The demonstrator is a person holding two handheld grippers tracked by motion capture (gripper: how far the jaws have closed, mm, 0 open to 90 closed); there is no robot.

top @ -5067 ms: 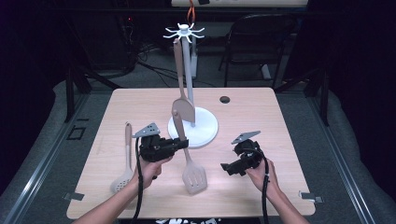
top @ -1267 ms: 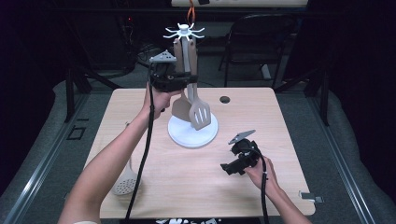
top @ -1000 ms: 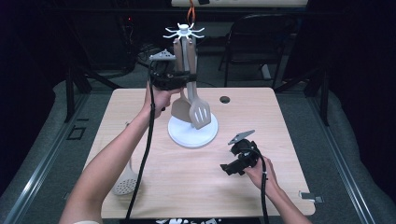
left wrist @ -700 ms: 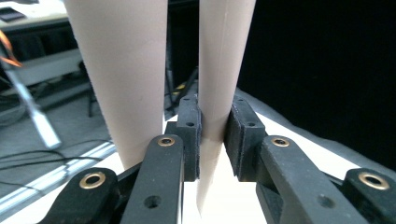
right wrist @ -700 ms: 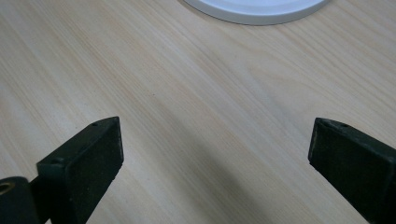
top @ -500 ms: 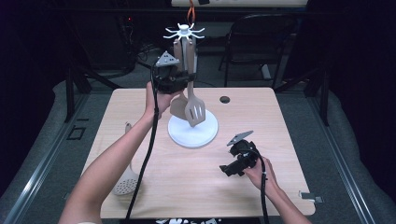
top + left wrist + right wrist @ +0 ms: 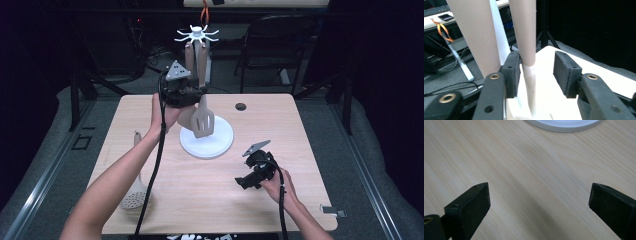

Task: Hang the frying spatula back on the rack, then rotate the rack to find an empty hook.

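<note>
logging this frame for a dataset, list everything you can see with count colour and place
table: 1, light wood, centre
utensil stand: 1, white, round base mid-table, hooks on top
slotted spatula: 1, tan, hanging on the stand
second utensil: 1, tan, hanging beside it
skimmer spoon: 1, tan, near left of table
small round thing: 1, dark, far side of table
chair: 1, black, behind table
left gripper: black, open around spatula handle
right gripper: black, open above table

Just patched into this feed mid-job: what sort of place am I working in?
Most likely a lab or recording studio, not a kitchen: a bare wooden table ringed by dark curtains, cables on the floor, and a folding chair behind. The white utensil stand and slotted spatula look like props.
</note>
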